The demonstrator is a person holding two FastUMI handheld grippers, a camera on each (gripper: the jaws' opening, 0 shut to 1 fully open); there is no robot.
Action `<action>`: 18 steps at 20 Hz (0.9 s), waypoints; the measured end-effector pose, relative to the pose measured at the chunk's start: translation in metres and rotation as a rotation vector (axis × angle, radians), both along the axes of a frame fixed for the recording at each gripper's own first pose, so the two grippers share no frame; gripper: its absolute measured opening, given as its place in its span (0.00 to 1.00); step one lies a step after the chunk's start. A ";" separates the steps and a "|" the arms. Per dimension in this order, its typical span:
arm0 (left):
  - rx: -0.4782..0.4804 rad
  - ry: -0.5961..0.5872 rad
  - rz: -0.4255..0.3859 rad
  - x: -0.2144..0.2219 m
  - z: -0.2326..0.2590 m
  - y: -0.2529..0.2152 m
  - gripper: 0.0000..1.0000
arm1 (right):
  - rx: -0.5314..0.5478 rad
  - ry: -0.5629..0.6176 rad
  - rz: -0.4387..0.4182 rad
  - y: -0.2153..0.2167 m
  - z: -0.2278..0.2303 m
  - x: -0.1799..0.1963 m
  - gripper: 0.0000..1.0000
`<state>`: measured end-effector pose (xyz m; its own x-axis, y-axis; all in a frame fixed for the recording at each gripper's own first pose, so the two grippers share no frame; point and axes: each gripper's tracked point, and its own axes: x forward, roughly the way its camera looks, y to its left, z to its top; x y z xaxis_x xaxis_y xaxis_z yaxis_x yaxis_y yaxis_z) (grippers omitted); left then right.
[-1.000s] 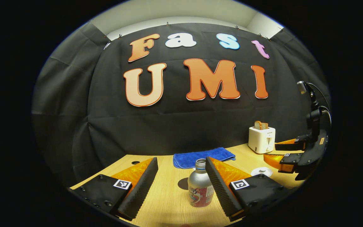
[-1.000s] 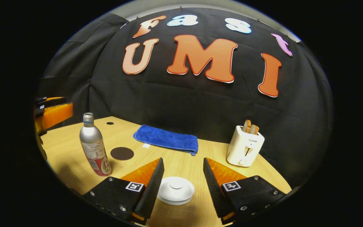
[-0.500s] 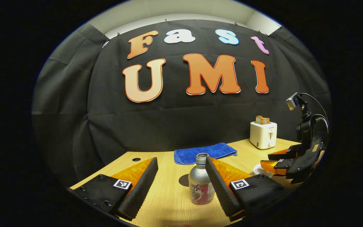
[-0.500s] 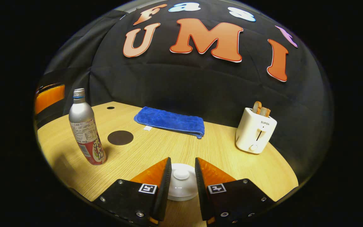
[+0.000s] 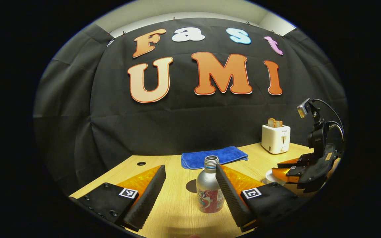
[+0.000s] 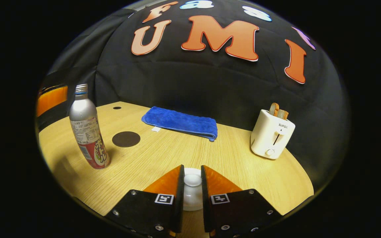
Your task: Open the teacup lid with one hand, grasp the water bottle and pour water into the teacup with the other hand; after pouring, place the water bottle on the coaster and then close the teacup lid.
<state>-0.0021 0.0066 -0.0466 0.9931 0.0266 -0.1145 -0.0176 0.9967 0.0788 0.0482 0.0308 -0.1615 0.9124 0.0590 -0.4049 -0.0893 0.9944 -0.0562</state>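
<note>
In the left gripper view, the left gripper (image 5: pixel 190 185) hangs with its jaws spread wide, the upright water bottle (image 5: pixel 209 190) standing on the table (image 5: pixel 174 211) between them, close to the right-hand one, with the dark coaster (image 5: pixel 191 186) just behind it. In the right gripper view, the right gripper (image 6: pixel 192 191) has its jaws drawn in against the knob of the white teacup lid (image 6: pixel 192 188), while the bottle stands well off to the left beside the coaster.
</note>
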 end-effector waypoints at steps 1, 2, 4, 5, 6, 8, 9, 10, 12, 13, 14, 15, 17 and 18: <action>0.001 0.005 -0.004 0.000 -0.003 -0.001 0.99 | 0.009 0.000 -0.004 0.000 0.000 0.000 0.26; 0.002 0.011 -0.010 0.001 -0.005 -0.003 0.99 | 0.018 -0.001 -0.006 0.000 0.001 0.000 0.24; 0.004 0.024 -0.022 0.000 -0.011 -0.006 0.99 | 0.042 -0.003 -0.009 0.000 0.001 0.000 0.22; 0.003 0.033 -0.028 -0.002 -0.015 -0.008 0.99 | 0.061 -0.003 -0.014 -0.001 0.001 0.000 0.22; 0.000 0.040 -0.034 0.000 -0.019 -0.009 0.99 | 0.085 -0.006 -0.022 -0.001 0.003 0.000 0.21; -0.008 0.066 -0.048 0.002 -0.028 -0.013 0.99 | 0.123 -0.016 -0.025 -0.002 0.009 0.000 0.21; -0.015 0.078 -0.057 0.003 -0.031 -0.016 0.98 | 0.130 -0.030 -0.030 -0.004 0.014 -0.001 0.21; -0.024 0.088 -0.068 0.004 -0.037 -0.019 0.99 | 0.133 -0.048 -0.034 -0.006 0.020 -0.001 0.22; -0.039 0.115 -0.082 0.005 -0.046 -0.025 0.99 | 0.145 -0.082 -0.042 -0.010 0.032 -0.003 0.21; -0.043 0.127 -0.086 0.007 -0.052 -0.026 0.99 | 0.153 -0.094 -0.049 -0.012 0.036 -0.004 0.21; -0.049 0.144 -0.090 0.010 -0.059 -0.027 0.99 | 0.160 -0.103 -0.053 -0.015 0.040 -0.005 0.21; -0.052 0.161 -0.093 0.015 -0.066 -0.028 0.99 | 0.165 -0.111 -0.058 -0.017 0.044 -0.006 0.21; -0.054 0.207 -0.092 0.020 -0.082 -0.029 0.99 | 0.163 -0.125 -0.069 -0.023 0.049 -0.010 0.21; -0.061 0.226 -0.092 0.022 -0.089 -0.030 0.99 | 0.160 -0.133 -0.073 -0.026 0.053 -0.011 0.21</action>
